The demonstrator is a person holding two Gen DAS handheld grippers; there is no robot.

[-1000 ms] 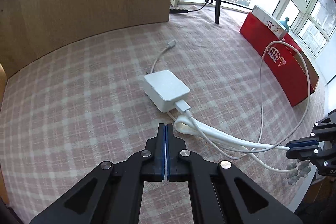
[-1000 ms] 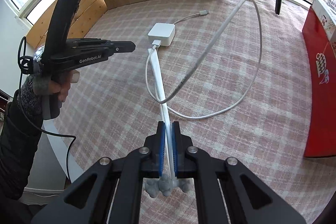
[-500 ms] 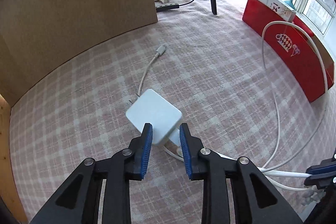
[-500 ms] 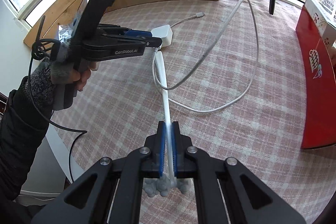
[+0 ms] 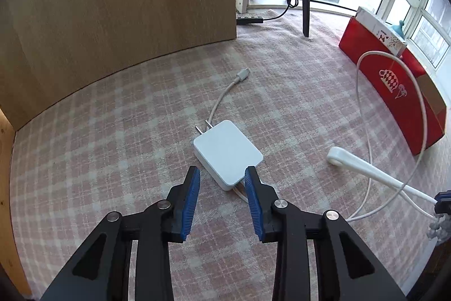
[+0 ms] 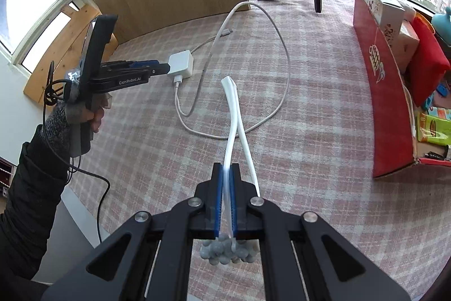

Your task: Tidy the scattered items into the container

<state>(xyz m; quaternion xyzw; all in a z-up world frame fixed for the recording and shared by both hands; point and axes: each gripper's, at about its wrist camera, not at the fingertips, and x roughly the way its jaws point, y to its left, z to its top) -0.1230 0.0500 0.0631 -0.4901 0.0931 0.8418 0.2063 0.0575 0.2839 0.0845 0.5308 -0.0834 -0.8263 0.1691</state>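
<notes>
**Left jaws lining up on the charger while the right keeps the cable**

While the left gripper [image 5: 222, 181] is hanging just short of the white charger brick [image 5: 229, 153], I am watching its jaws opening, with nothing pressed between the blue pads yet; only the brick's near corner is sitting in the gap. Seen from this hand, the brick is lying flat on the checked cloth [image 5: 112, 131] straight ahead and a little beyond the fingertips, so the left hand is clearly the nearer one. Its prongs [image 5: 203, 127] are pointing away and to the left, and its long axis is running diagonally from near left to far right. Moving right, the white cable [image 6: 239, 114] is trailing from the brick's near end, doubled and clamped in my right gripper [image 6: 225, 196], whose jaws are clenched on it. Farthest right, the red box [image 6: 386, 92] is standing open, well apart from the brick.
</notes>
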